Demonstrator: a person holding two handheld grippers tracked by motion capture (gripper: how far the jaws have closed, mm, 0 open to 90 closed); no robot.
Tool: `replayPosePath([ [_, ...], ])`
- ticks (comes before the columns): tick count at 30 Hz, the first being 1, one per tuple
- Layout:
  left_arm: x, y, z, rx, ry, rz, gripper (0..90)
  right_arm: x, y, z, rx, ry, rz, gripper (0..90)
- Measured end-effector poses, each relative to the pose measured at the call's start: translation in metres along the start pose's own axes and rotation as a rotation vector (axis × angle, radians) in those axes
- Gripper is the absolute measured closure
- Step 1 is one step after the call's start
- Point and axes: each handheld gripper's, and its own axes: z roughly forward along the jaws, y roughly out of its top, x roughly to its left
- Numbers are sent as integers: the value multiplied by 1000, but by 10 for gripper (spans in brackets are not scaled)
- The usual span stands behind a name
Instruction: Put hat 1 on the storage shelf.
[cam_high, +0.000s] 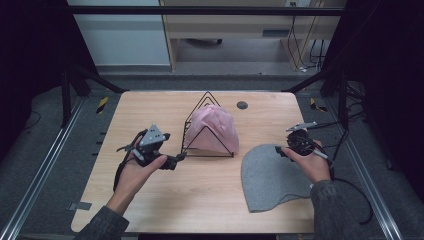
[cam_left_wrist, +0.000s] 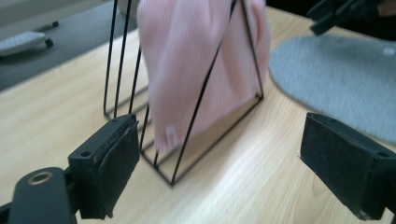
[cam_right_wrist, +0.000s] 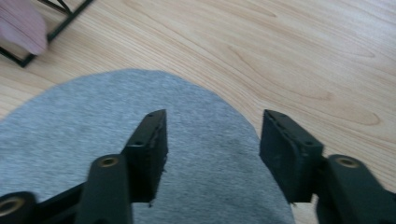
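Observation:
A pink knitted hat (cam_high: 212, 127) hangs in a black wire triangular rack (cam_high: 200, 105) at the middle of the wooden table (cam_high: 150, 210). A grey hat (cam_high: 270, 177) lies flat at the front right. My left gripper (cam_high: 181, 157) points at the rack's front left corner. In the left gripper view it (cam_left_wrist: 219, 172) stands open and empty, with the pink hat (cam_left_wrist: 187, 60) and the rack (cam_left_wrist: 196, 107) just ahead. My right gripper (cam_high: 280, 150) hovers at the grey hat's upper edge. In the right gripper view it (cam_right_wrist: 212, 154) stands open above the grey hat (cam_right_wrist: 93, 121), touching nothing.
A small dark round spot (cam_high: 242, 105) marks the table behind the rack. Bare wood lies in front of the rack and at the left. Black frame bars (cam_high: 80, 80) stand at the table's far corners, and cables trail at the right.

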Motion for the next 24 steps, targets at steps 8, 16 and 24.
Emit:
replayPosePath([
  [8, 5, -41, -1, 94, 43, -10, 99, -9, -3, 17, 38, 1, 14, 447],
  [16, 8, -64, -10, 112, 54, -67, 98, -19, -11, 31, 76, 11, 51, 420],
  [24, 10, -68, -13, 111, 76, -69, 98, -16, -18, 28, 96, 64, 6, 729],
])
